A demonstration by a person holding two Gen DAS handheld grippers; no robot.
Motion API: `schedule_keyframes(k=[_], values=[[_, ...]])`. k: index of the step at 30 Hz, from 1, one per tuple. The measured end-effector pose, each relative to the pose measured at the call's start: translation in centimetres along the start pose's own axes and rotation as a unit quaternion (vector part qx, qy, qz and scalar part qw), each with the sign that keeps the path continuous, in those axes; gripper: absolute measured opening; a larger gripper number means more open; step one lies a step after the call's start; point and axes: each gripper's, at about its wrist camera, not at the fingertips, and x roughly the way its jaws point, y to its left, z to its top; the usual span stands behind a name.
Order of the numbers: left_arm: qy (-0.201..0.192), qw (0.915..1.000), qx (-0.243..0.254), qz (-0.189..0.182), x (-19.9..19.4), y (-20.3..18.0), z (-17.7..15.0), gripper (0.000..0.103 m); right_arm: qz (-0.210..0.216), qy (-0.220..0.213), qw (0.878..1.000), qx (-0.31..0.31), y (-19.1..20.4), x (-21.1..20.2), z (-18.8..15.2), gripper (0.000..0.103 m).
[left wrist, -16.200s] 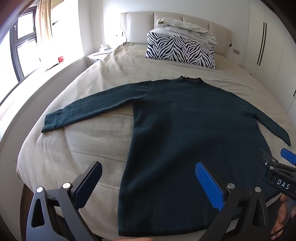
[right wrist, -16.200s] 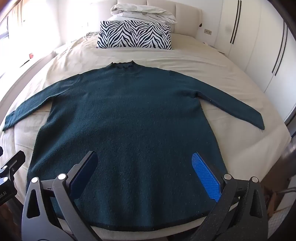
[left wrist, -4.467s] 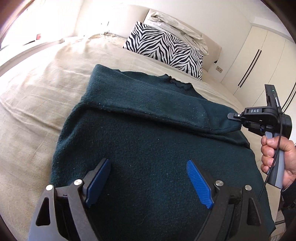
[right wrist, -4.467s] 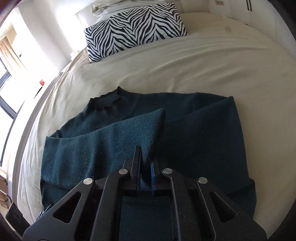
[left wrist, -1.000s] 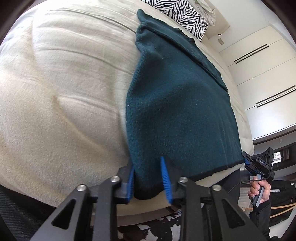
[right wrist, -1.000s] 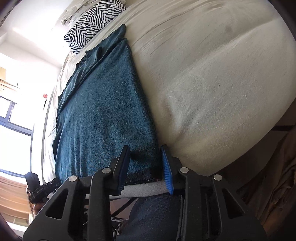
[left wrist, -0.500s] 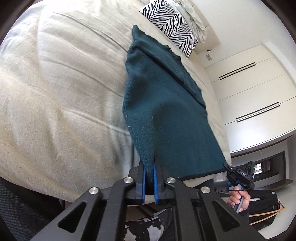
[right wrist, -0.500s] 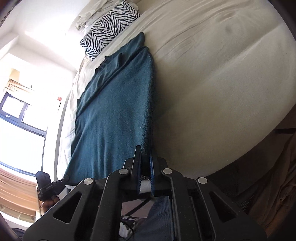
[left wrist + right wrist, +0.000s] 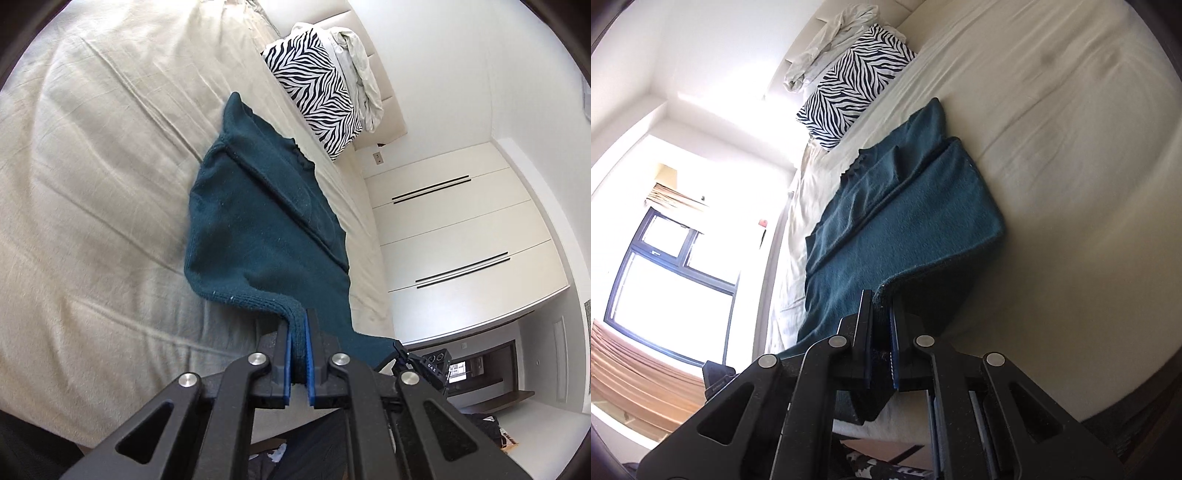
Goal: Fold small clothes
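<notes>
sweater (image 9: pixel 258 236) hem lifted off bed (image 9: pixel 92 184) | left tongs (image 9: pixel 299 332) clamped | right tongs (image 9: pixel 881 306) clamped

hem corner: hidden between the left gripper's fingers (image 9: pixel 286 345) | sweater (image 9: pixel 905 221) underside below the fingers: concealed | bed (image 9: pixel 1071 147) far end: cropped

sweater (image 9: pixel 258 229) on bed (image 9: pixel 92 184), hem end raised off it | pillow (image 9: pixel 317 92) beyond collar, at bed head | crumpled sheet (image 9: pixel 360 74) behind pillow | wardrobe (image 9: pixel 461 229) beside bed
</notes>
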Motion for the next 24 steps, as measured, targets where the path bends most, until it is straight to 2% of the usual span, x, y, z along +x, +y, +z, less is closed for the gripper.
schedule_keyframes(k=[6,14,20,24], values=[[-0.036,0.9991,-0.018,-0.014,1.6,-0.6,5.6,0.007,0.009,-0.032,0.999,-0.003,1.7,2.6,6.2,0.006],[-0.074,0.9969,-0.026,-0.009,6.1,-1.3,15.1,0.007,-0.012,-0.066,0.998,-0.005,3.0,8.8,15.5,0.006],[-0.078,0.9964,-0.024,0.024,11.5,-0.8,21.8,0.007,-0.045,-0.082,0.996,-0.005,3.0,14.6,22.1,0.006],[-0.077,0.9954,-0.034,0.046,15.1,0.9,25.1,0.007,-0.081,-0.075,0.994,-0.001,1.8,19.6,25.0,0.006]])
